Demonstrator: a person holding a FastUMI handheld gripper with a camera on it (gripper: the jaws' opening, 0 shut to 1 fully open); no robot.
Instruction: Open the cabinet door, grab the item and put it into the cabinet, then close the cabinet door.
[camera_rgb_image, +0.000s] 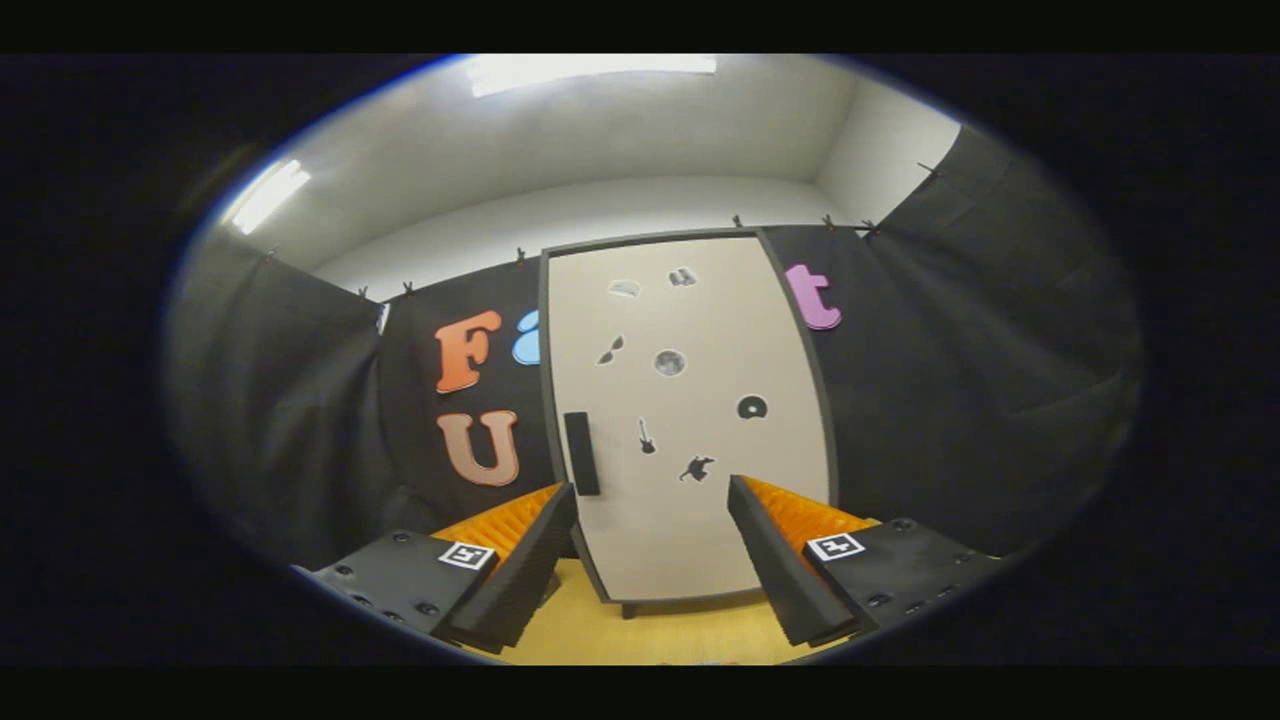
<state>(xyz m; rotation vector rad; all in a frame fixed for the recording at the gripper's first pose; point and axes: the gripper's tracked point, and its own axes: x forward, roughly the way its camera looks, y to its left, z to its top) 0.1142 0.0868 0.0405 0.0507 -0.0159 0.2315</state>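
Seen from the gripper view, the tall cabinet with a cream door framed in dark grey (690, 420) stands upright dead ahead at twelve o'clock, on a yellow wooden tabletop (640, 630), with its door shut flat against the frame. A black vertical bar handle (582, 453) sits on the door's left edge, at about eleven o'clock from the gripper (652, 550), just above and beyond the left fingertip. Small dark stickers (669, 362) are scattered over the door's face. The gripper's two fingers stand wide apart, holding nothing, with the lower part of the door showing in the gap between them. The item to be stored cannot be made out here. Black cloth walls (960, 400) hang behind and to both sides of the cabinet.
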